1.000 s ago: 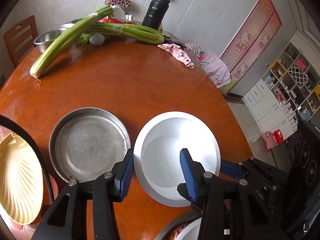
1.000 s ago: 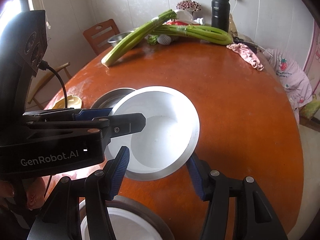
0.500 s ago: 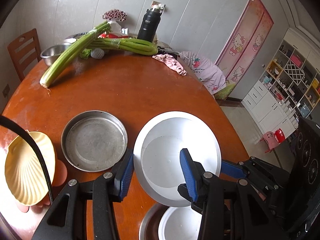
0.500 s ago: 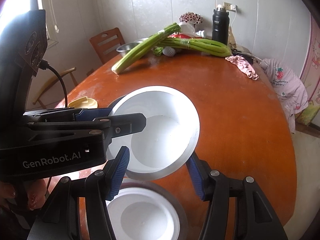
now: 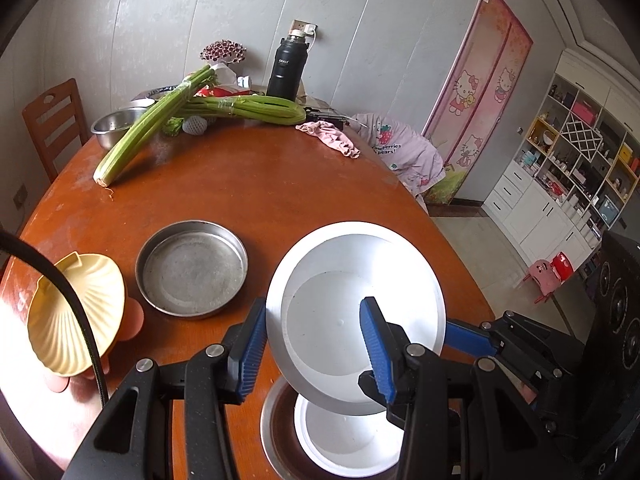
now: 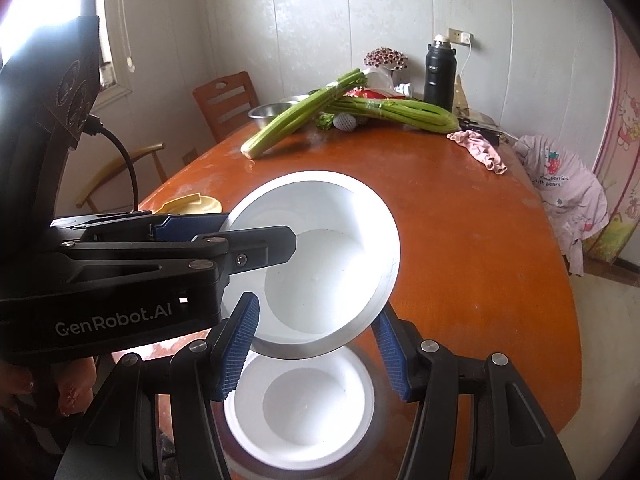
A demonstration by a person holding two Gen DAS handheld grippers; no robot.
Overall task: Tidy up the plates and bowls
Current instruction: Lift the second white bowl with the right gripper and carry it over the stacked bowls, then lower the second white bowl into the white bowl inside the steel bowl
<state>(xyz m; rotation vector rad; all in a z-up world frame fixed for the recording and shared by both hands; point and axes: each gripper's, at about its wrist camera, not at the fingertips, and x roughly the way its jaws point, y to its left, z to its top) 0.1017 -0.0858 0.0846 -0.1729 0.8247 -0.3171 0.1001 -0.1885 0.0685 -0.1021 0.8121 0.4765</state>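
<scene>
Lifted since before, the white plate (image 5: 356, 280) hangs gripped by both our tools, left tool (image 5: 312, 344) and right tool (image 6: 316, 344); next we lower it onto the near bowl (image 6: 298, 404).

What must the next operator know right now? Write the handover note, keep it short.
Left gripper: shut on the large white plate, at its rim.
Right gripper: shut on another part of the same rim.
Plate: held off the table, above a small white bowl that sits in a metal dish.
Steel pan and yellow shell dish: separate, unstacked.
Left: set the plate down, probably gather the rest.
</scene>
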